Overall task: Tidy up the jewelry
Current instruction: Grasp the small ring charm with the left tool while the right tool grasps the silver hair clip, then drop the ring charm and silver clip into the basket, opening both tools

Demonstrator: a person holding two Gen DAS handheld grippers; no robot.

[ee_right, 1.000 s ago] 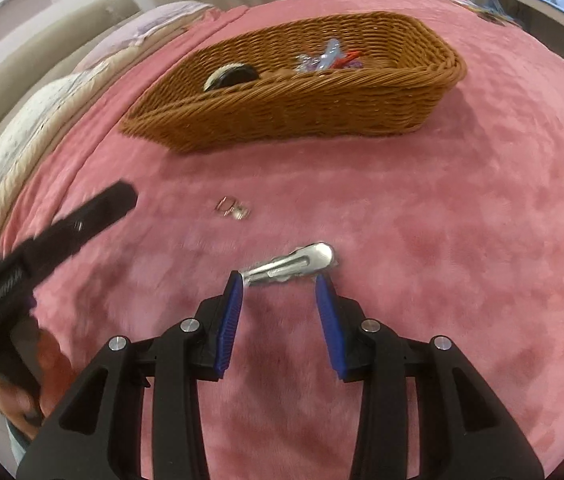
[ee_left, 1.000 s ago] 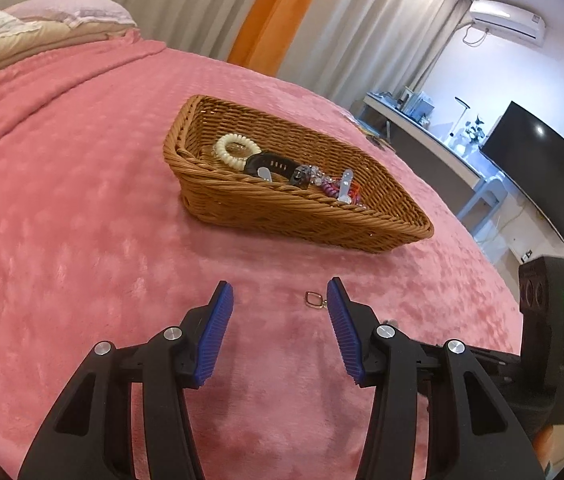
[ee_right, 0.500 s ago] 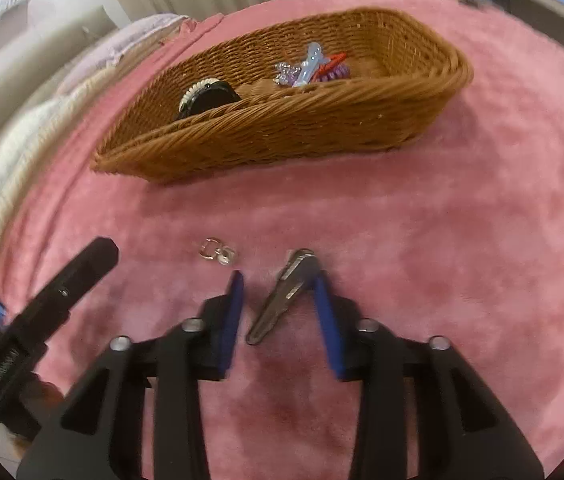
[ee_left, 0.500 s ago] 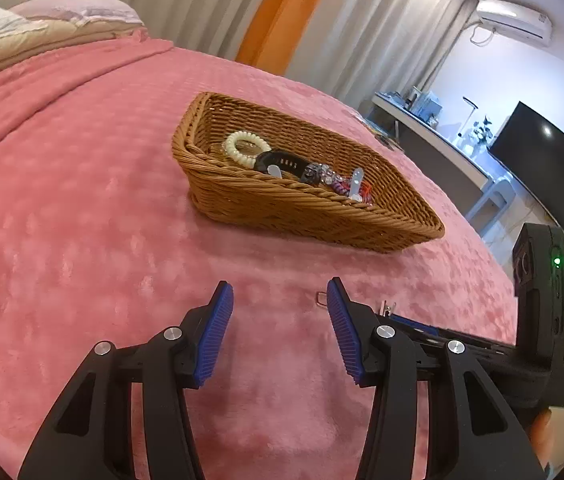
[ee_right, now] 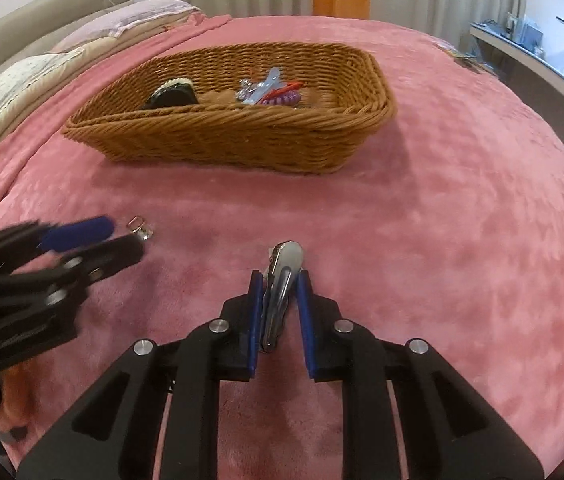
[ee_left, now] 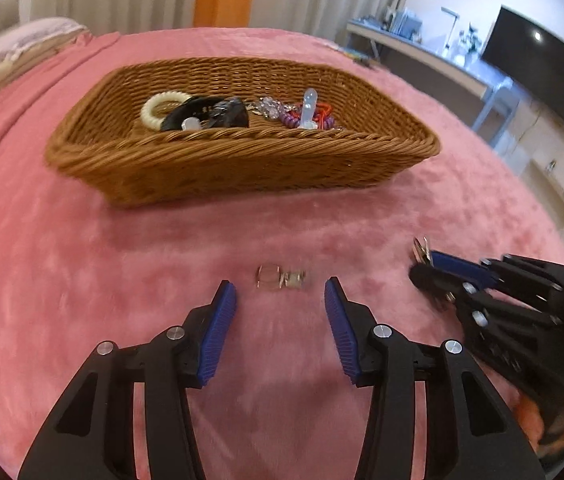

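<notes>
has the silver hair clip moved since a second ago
Yes. In the right wrist view the silver hair clip lay crosswise on the pink blanket; now it points lengthwise toward the wicker basket, between the right tongs.

One wicker basket (ee_left: 241, 160) sits on one bed (ee_left: 81, 248). Inside it are one cream coil hair tie (ee_left: 161, 110), one black band (ee_left: 205, 114), one pale blue clip (ee_left: 308, 110) and a tangle too jumbled to count. Outside lie one small ring charm (ee_left: 280, 279) and one silver hair clip (ee_right: 282, 280). Two grippers show: the left gripper (ee_left: 280, 304) and the right gripper (ee_right: 279, 300).
</notes>
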